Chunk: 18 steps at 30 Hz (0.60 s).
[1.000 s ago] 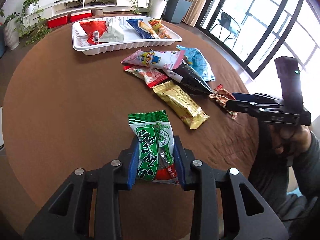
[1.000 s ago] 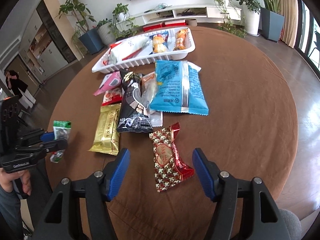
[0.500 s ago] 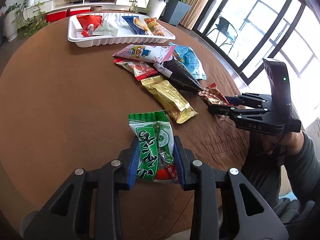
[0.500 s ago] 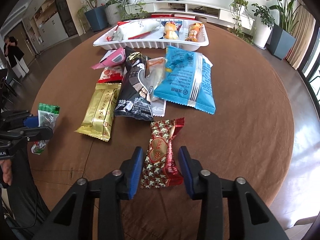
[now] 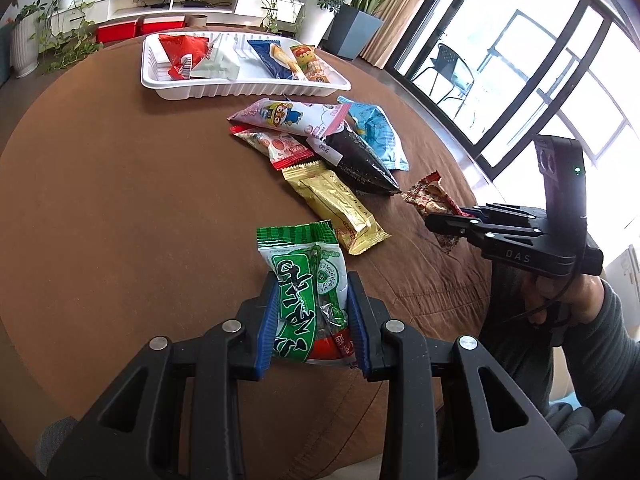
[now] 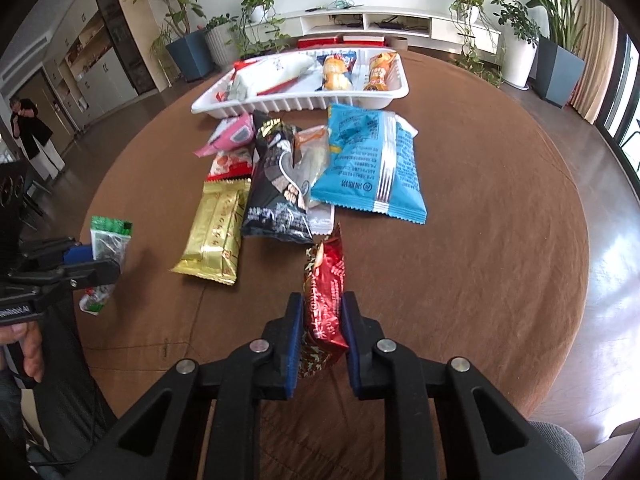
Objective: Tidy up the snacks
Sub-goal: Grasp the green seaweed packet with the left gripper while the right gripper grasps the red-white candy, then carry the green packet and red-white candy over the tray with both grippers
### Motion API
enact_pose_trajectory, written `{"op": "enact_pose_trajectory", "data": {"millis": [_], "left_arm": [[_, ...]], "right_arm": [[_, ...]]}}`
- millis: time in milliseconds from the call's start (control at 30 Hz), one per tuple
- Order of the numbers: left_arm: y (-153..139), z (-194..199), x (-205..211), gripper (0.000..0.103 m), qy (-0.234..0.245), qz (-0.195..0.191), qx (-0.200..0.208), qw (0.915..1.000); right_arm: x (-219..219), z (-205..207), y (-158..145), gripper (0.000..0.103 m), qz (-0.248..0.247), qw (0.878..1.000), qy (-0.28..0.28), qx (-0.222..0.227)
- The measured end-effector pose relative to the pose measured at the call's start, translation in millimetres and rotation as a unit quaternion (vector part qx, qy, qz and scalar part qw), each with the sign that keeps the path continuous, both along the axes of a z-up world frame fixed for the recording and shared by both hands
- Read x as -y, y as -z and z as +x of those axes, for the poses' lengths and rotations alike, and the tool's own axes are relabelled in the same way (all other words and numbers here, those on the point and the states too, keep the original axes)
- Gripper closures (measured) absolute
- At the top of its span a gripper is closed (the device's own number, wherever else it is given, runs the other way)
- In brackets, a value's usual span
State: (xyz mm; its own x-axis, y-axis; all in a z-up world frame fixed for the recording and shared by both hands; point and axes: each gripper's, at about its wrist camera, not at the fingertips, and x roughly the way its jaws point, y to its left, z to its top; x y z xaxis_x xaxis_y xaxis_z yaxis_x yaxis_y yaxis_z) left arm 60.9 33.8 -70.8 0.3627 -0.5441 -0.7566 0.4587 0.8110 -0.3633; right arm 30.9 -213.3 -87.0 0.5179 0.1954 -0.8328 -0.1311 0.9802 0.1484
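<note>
A: Nearest the tabletop's front edge, the left gripper [image 5: 312, 320] fingers are clamped on the green packet [image 5: 306, 292], and the right gripper [image 6: 320, 330] has just been closing, fingers now pinching the red star-print candy [image 6: 324, 300].

B: Lift both straight up clear of the gold bar [image 6: 214, 232], then carry them over the loose heap to the white tray [image 6: 304, 100] by the far edge.
</note>
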Motion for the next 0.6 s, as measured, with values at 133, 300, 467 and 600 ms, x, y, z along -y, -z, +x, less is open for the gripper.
{"op": "enact_pose_trajectory", "data": {"millis": [133, 300, 467, 600], "left_arm": [[-5, 1, -2, 0.074, -0.003, -0.006, 0.004, 1.0000], [-11, 4, -4, 0.074, -0.006, -0.015, 0.005, 0.9999], [-20, 13, -7, 0.074, -0.012, -0.017, 0.014, 0.9997], [-34, 27, -13, 0.074, -0.018, -0.018, 0.028, 0.9993]], "right_arm": [[8, 0, -12, 0.085, 0.030, 0.999, 0.009, 0.012], [20, 3, -14, 0.086, 0.048, 0.999, 0.020, 0.014], [34, 8, -20, 0.086, 0.057, 0.997, 0.036, 0.021], [53, 16, -32, 0.086, 0.064, 0.996, 0.055, 0.035]]}}
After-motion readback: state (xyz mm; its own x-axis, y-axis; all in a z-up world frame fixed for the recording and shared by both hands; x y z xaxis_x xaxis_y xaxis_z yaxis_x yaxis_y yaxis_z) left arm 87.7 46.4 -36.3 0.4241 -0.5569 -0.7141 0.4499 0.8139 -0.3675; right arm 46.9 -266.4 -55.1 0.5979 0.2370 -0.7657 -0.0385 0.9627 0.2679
